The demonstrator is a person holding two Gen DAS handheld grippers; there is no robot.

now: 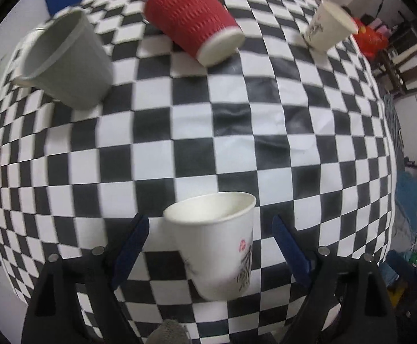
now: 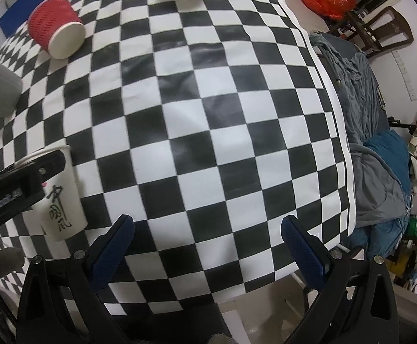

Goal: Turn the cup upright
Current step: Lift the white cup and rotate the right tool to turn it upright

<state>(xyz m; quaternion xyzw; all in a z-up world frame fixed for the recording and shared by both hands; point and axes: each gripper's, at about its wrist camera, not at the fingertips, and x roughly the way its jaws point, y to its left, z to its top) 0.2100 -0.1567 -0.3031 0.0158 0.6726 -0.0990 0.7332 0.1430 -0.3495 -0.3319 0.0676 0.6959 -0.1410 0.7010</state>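
Note:
A white paper cup with black writing point(image 1: 220, 243) stands upright, mouth up, on the checkered cloth between the fingers of my left gripper point(image 1: 211, 243). The jaws are open and the blue pads point(image 1: 131, 246) stand apart from the cup on both sides. The same cup shows at the left of the right wrist view point(image 2: 60, 195), partly hidden by the left gripper's black body. My right gripper point(image 2: 208, 246) is open and empty over the cloth near the table's front edge.
A red ribbed cup point(image 1: 191, 20) lies on its side at the back. A grey cup point(image 1: 65, 60) stands at the back left, a second white cup point(image 1: 327, 25) at the back right. Blue-grey clothes point(image 2: 363, 132) hang off the table's right edge point(image 2: 337, 114).

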